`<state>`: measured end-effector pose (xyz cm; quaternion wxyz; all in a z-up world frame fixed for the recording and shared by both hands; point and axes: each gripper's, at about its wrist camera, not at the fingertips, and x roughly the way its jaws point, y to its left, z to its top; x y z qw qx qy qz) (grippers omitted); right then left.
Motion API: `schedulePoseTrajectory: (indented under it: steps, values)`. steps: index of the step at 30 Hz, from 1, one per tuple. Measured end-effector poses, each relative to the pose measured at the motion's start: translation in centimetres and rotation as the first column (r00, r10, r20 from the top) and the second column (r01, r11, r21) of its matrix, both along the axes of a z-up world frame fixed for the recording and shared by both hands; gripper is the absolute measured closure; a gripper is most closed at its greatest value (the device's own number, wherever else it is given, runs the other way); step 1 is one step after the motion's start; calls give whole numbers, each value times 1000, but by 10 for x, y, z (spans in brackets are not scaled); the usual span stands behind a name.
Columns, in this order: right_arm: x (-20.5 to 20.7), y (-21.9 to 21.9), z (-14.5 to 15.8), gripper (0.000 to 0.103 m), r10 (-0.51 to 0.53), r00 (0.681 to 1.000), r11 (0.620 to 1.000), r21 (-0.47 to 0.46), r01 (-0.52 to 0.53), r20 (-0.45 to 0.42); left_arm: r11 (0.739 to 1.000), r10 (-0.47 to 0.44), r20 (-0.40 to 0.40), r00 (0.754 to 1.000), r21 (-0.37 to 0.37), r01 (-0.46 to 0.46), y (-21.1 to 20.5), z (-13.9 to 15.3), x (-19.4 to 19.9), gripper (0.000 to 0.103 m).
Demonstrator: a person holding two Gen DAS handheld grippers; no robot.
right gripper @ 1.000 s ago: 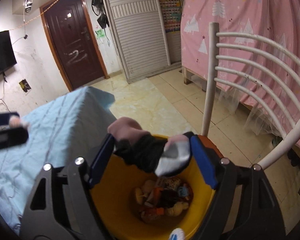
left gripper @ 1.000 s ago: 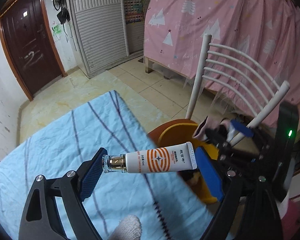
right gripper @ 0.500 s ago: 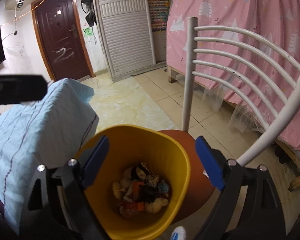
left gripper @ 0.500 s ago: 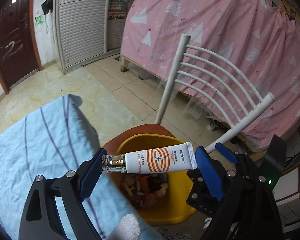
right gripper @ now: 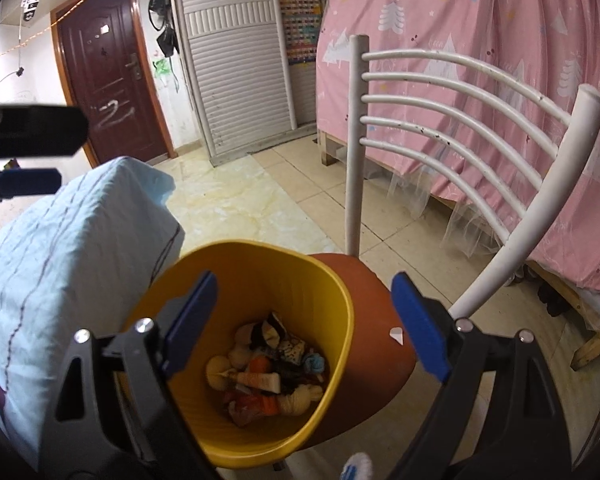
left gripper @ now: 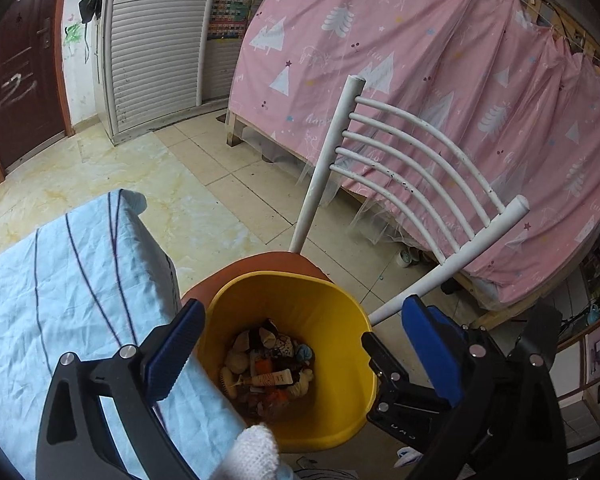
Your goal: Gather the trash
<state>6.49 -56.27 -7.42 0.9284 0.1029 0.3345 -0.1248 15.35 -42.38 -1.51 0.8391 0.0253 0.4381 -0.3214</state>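
Now tube (left gripper: 272,379) down in yellow bin (left gripper: 340,344), lying flat on top of the trash pile (right gripper: 268,376), white-and-orange body visible in both wrist views. Below and well clear of both sets of jaws, not between any pads. Left gripper (left gripper: 300,344) directly over the bin mouth, jaws just been opening, spread wide, nothing between them. Right gripper (right gripper: 304,320) also over the bin, jaws wide apart and empty, just been opening too. Bin sitting on the orange chair seat (right gripper: 380,344), pushed up beside the blue-striped tabletop (left gripper: 60,300) cloth. White chair back (left gripper: 400,168) just behind the bin, pink curtain (left gripper: 420,60) further back, tile floor (left gripper: 204,208), brown door (right gripper: 100,72) at far wall. Gloved fingertip (left gripper: 256,448) at bottom edge of left view. Risks, judged: both grippers crowded over one opening, so bumping each other on pull-back quite possible; low left pad close to the bin rim, could clip it and tip or slide the bin off the rounded seat; chair rails near the right pad, snag possible on a wide swing. Drop step looks done; remaining trash on tabletop not visible from here, cannot tell.
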Motion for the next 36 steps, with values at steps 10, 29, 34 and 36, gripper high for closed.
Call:
schedulePoseTrajectory:
  steps: [10, 29, 34, 36]
  values:
    - [-10, 31, 33, 12, 33, 997, 999, -39, -30, 64, 998, 60, 54, 997, -32, -58, 47, 24, -11, 13]
    - [-11, 157, 90, 6, 269, 946, 961, -111, -253, 179, 913, 380, 252, 890, 51, -405, 202, 45, -38, 11]
    - [-10, 194, 97, 6, 334, 925, 941, -121, -316, 182, 876, 459, 251, 852, 28, -481, 244, 45, -42, 11]
    - [-9, 208, 100, 6, 357, 917, 932, -130, -338, 179, 862, 487, 249, 837, 21, -507, 261, 44, -44, 11]
